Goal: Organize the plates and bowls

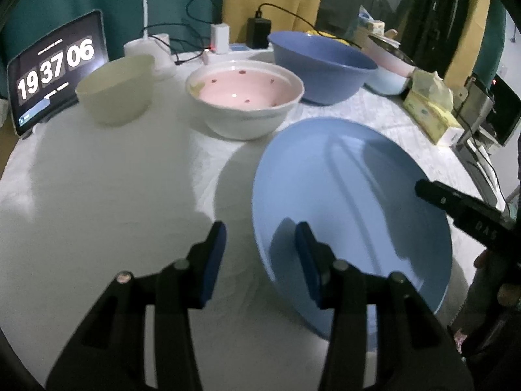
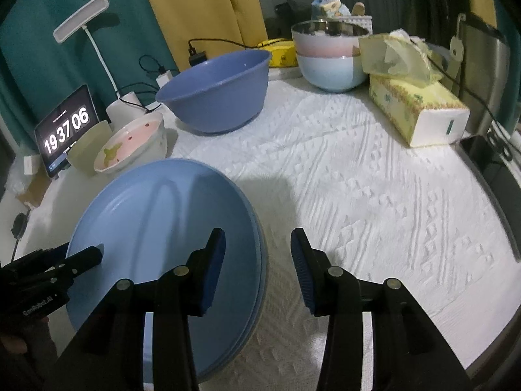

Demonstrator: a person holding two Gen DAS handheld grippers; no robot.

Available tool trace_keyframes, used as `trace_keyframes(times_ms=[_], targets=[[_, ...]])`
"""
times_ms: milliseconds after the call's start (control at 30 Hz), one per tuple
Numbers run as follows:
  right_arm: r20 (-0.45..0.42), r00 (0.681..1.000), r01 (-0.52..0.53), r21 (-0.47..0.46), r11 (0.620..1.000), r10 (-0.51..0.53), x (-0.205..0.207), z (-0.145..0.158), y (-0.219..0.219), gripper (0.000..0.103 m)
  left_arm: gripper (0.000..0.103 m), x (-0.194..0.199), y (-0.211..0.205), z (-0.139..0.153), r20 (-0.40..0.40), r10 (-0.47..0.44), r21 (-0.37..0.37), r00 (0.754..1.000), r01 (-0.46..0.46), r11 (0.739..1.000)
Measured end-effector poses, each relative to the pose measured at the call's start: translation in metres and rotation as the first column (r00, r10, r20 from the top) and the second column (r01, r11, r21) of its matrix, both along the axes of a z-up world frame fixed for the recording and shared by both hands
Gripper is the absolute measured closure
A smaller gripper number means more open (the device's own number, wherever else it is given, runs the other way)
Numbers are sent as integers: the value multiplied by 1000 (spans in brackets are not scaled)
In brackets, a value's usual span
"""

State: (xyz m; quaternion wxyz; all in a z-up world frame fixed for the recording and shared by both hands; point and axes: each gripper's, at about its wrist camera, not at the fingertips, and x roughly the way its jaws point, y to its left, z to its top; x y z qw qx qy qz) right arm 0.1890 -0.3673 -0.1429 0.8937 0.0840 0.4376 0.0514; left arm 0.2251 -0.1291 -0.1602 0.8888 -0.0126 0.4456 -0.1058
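The light blue plates (image 2: 162, 228) were already stacked near the front edge of the white tablecloth (image 2: 374, 195); at least two rims showed. Both tongs straddled the stack's rim with jaws apart, pads not pressing: left gripper (image 1: 260, 260) on one side, right gripper (image 2: 257, 270) on the other. So plates looked about done. Bowls were still loose behind: cream bowl (image 1: 115, 93), pink spotted bowl (image 1: 244, 97), big blue bowl (image 1: 320, 66). I'd guess nesting those was what remained.
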Motion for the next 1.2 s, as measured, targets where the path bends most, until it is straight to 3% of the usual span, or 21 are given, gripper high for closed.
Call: trace_keyframes(times_ms=[167,333,433,633,1200], targets=[[-17,1000,-10,30,999,11,0,-6,-2,59,56,6,-3,-5,-19,-13,-21,1000,12,1000],[-14,1000,-20,85,996,22,-2,-9,-3,59,46,8,1,-8,-32,6,-63,999,-8,998],[-12,999,-37,100,994,39,-5,-11,5,58,46,8,4,-10,-50,-7,-109,999,2,994],[-8,1000,-28,103,994,29,-5,-11,7,57,46,1,-8,-10,-50,-67,-127,996,60,990],[3,1000,-14,99,995,14,-16,-8,9,58,54,-5,-1,-9,-27,-41,-147,999,36,988]])
